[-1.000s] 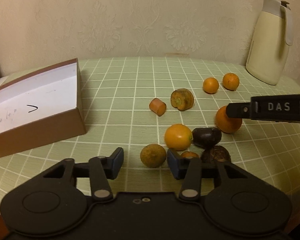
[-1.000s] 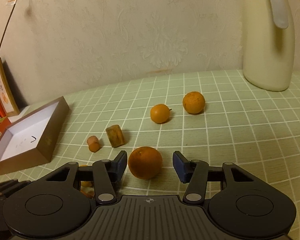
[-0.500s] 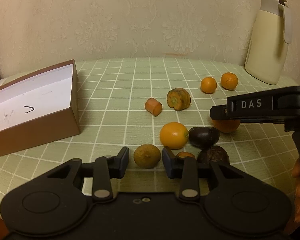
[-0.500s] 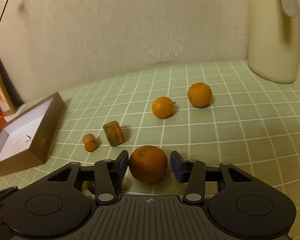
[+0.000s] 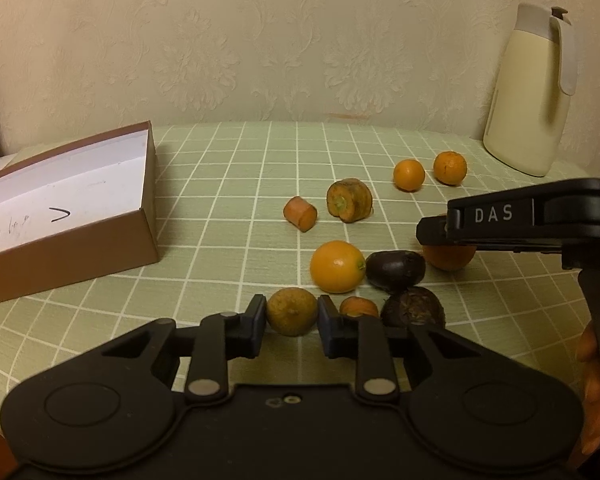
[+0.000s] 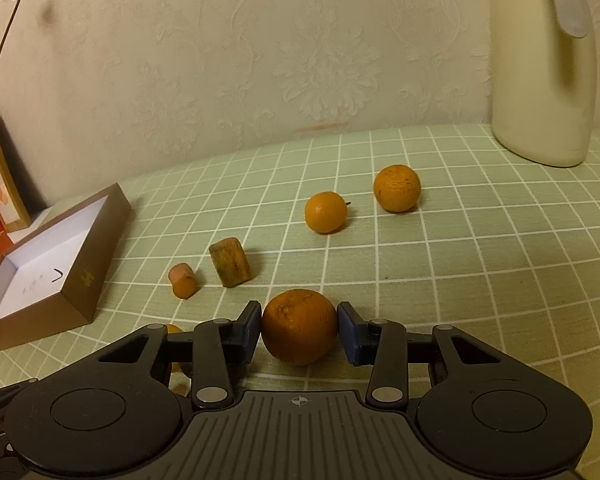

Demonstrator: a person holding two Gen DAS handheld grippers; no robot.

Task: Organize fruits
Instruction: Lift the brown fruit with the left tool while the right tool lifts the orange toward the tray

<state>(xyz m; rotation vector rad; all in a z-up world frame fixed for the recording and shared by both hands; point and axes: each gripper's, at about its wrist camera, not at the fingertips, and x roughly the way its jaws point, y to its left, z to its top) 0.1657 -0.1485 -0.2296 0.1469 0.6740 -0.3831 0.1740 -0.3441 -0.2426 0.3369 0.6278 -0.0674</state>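
counter: covered in a green checked cloth, carrying everything below
jug: cream-coloured with a pale handle, upright at the far right by the wall
box: brown and open with a white inside, on the left, nothing in it
left gripper: its jaws have just been closing and now press both sides of the greenish fruit, gripping it low on the cloth
right gripper: its jaws have just been closing on the big orange; the left pad touches the peel, the right pad looks just shy of it, so I cannot tell whether it grips
bright orange: just past the greenish fruit, touching a dark fruit on its right
second dark fruit: beside the left gripper's right finger
far oranges: two of them, side by side near the jug
carrot pieces: a greenish stub and a smaller orange stub next to it, between box and oranges
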